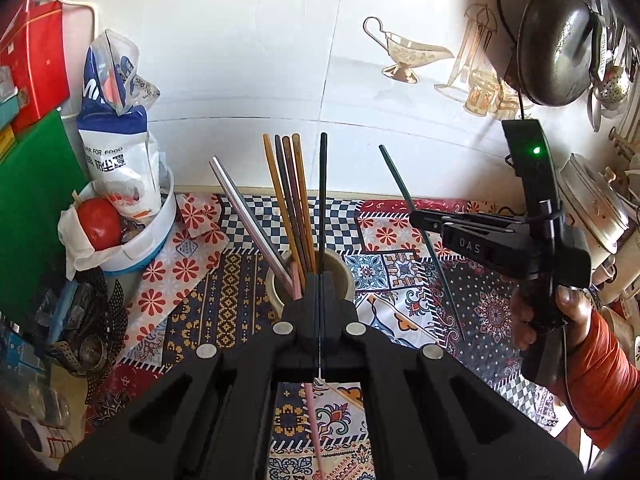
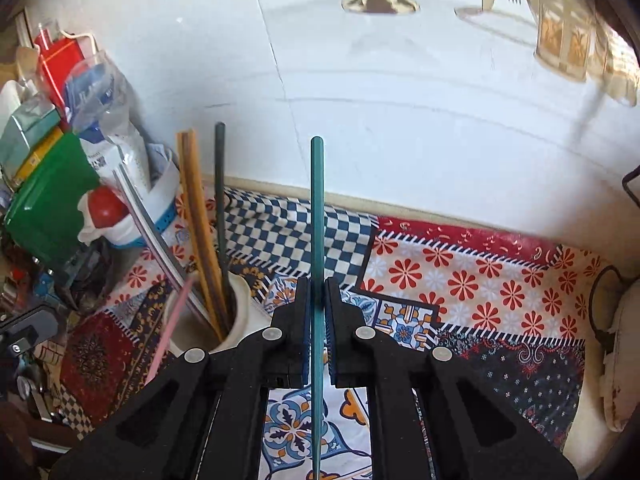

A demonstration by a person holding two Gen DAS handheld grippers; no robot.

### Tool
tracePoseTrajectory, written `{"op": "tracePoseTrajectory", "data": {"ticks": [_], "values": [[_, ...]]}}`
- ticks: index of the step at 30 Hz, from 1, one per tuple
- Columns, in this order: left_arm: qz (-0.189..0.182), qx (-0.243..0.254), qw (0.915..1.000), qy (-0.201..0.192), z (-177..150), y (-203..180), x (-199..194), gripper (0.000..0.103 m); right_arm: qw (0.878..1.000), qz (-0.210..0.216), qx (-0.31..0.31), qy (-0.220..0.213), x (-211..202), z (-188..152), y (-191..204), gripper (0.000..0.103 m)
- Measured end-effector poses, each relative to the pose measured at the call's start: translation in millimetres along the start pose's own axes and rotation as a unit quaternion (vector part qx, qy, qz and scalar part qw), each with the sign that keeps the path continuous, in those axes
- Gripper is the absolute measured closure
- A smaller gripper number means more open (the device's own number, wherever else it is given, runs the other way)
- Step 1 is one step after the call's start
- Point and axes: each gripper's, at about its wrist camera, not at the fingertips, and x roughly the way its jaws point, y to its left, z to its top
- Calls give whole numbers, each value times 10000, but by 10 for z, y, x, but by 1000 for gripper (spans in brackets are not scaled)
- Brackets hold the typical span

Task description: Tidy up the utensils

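A beige cup [image 1: 345, 273] [image 2: 245, 312] stands on the patterned cloth. It holds several chopsticks: a silver one [image 1: 244, 208], orange and brown ones [image 1: 288, 192] and a black one [image 1: 323, 184] [image 2: 220, 184]. My left gripper [image 1: 320, 278] hovers just in front of the cup, shut, with nothing visibly gripped. Beneath it a pink chopstick [image 1: 314, 420] [image 2: 168, 332] slants, its upper end at the cup's rim. To the right my right gripper [image 1: 418, 219] [image 2: 318, 282] is shut on a dark green chopstick [image 1: 404, 196] [image 2: 317, 200], held above the cloth.
At the left a white bowl [image 1: 160, 236] holds a tomato [image 1: 100, 224] and a flour bag, beside a green board [image 1: 32, 208]. A dark pan [image 1: 560, 40] hangs on the tiled wall at the right, above a metal pot [image 1: 596, 208]. An orange sleeve [image 1: 600, 360] shows.
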Motion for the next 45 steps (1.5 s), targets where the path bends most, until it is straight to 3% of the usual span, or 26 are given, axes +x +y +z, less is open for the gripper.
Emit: {"op": "tracePoseTrajectory", "data": {"ticks": [2, 6, 11, 18, 23, 26, 31, 38, 45], "values": [[-1, -42, 9999, 127, 9, 42, 68, 103, 9999, 75, -47, -148, -94, 77, 66, 97], [-189, -208, 9968, 755, -115, 151, 370, 99, 9990, 139, -147, -402, -214, 173, 209, 97], [-462, -271, 9850, 1639, -475, 190, 802, 85, 9980, 209, -256, -544, -191, 177, 281, 97], [-362, 36, 9714, 2348, -937, 22, 1185, 85, 9967, 306, -357, -661, -109, 232, 390, 97], [-235, 155, 9672, 2523, -1138, -26, 1384, 85, 9930, 428, -336, -1050, -32, 360, 556, 97], [-196, 142, 9655, 2593, -1227, -18, 1452, 90, 9895, 480, -353, -1317, 45, 435, 666, 97], [-168, 157, 9680, 2499, -1259, -11, 1430, 94, 9850, 514, -533, -1561, 262, 495, 824, 97], [-3, 337, 9704, 2392, -1309, -70, 1417, 97, 9848, 712, -563, -1481, 569, 419, 858, 97], [162, 3, 9711, 2382, -1374, 125, 1351, 98, 9867, 664, -884, -1191, 651, 179, 833, 97]]}}
